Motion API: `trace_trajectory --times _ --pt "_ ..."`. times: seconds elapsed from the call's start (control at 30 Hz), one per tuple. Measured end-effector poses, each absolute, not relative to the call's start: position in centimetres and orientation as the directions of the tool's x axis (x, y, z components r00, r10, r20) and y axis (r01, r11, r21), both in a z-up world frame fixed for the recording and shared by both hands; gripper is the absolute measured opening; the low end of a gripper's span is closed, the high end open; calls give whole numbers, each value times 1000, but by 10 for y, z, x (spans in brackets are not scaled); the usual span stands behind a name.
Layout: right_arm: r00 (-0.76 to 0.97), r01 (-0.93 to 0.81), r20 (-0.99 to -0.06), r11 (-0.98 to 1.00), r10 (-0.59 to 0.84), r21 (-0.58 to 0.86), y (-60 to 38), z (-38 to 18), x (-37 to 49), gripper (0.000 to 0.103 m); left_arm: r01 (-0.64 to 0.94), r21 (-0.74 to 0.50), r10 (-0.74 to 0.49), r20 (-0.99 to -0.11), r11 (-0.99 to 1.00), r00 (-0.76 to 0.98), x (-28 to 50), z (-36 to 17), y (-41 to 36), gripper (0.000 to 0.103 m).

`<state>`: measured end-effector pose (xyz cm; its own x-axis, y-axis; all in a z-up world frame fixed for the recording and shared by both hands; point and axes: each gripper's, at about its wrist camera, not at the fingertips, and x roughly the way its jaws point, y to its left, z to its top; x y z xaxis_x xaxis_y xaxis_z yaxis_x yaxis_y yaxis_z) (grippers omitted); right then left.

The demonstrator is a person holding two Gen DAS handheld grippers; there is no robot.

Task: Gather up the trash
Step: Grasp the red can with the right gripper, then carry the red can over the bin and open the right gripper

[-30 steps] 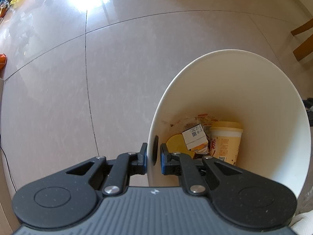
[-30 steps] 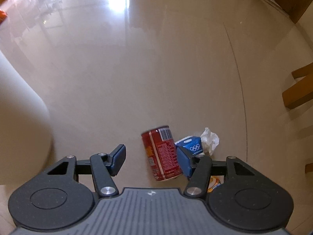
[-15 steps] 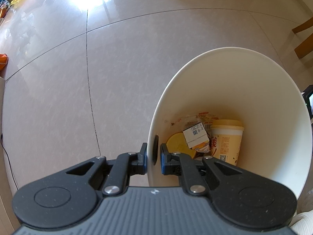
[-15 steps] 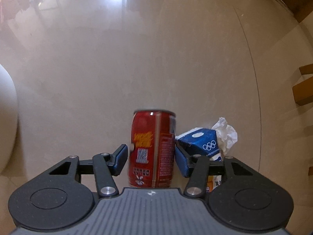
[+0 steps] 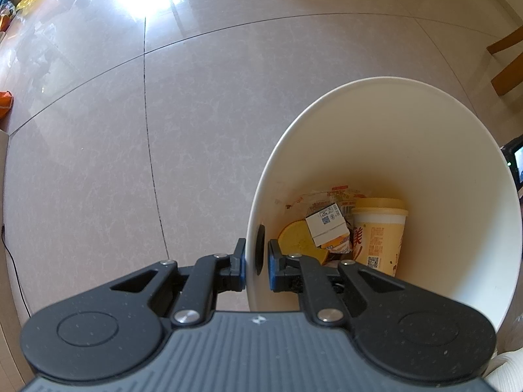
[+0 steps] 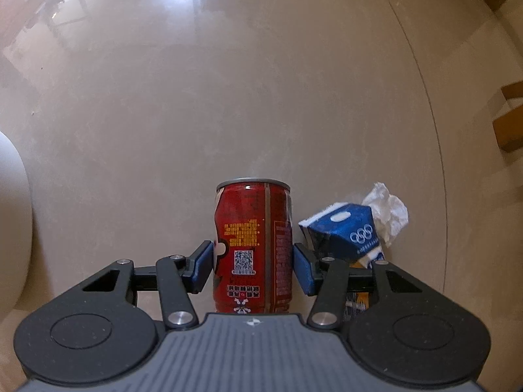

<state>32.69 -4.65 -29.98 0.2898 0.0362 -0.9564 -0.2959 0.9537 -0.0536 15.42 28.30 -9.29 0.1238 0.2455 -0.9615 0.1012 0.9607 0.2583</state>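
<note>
My left gripper [image 5: 256,259] is shut on the near rim of a white trash bin [image 5: 408,150], one finger outside the wall and one inside. At the bin's bottom lie a yellow noodle cup [image 5: 379,232], a small white carton [image 5: 327,225], a yellow lid [image 5: 295,238] and wrappers. In the right wrist view a dented red can [image 6: 253,225] lies on the floor with its far end away from me. My right gripper [image 6: 253,263] is open and straddles it, a blue pad close against each side. A crushed blue carton [image 6: 343,232] and a crumpled white tissue [image 6: 390,210] lie just right of the can.
The bin's white wall [image 6: 13,215] bulges in at the left edge of the right wrist view. Wooden furniture legs [image 5: 506,62] [image 6: 510,124] stand at the far right. An orange wrapper [image 6: 359,300] peeks from under the right finger. Glossy beige tiles stretch ahead.
My right gripper swung over and came down around the red can, which was off to its right a second ago. The left gripper and the bin have barely moved.
</note>
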Motion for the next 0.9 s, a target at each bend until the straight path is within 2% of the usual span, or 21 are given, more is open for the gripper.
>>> trace_trajectory --times 0.27,0.47,0.9 --pt "278 -246 -958 969 77 7 -62 -254 319 57 100 262 250 -961 960 123 155 -93 282 10" --pt "315 -256 -943 966 108 25 -66 -199 303 57 101 261 248 -960 960 127 153 -92 283 10" --pt "373 -416 -889 904 267 97 -38 -37 253 57 100 275 261 -956 956 131 154 -92 280 10"
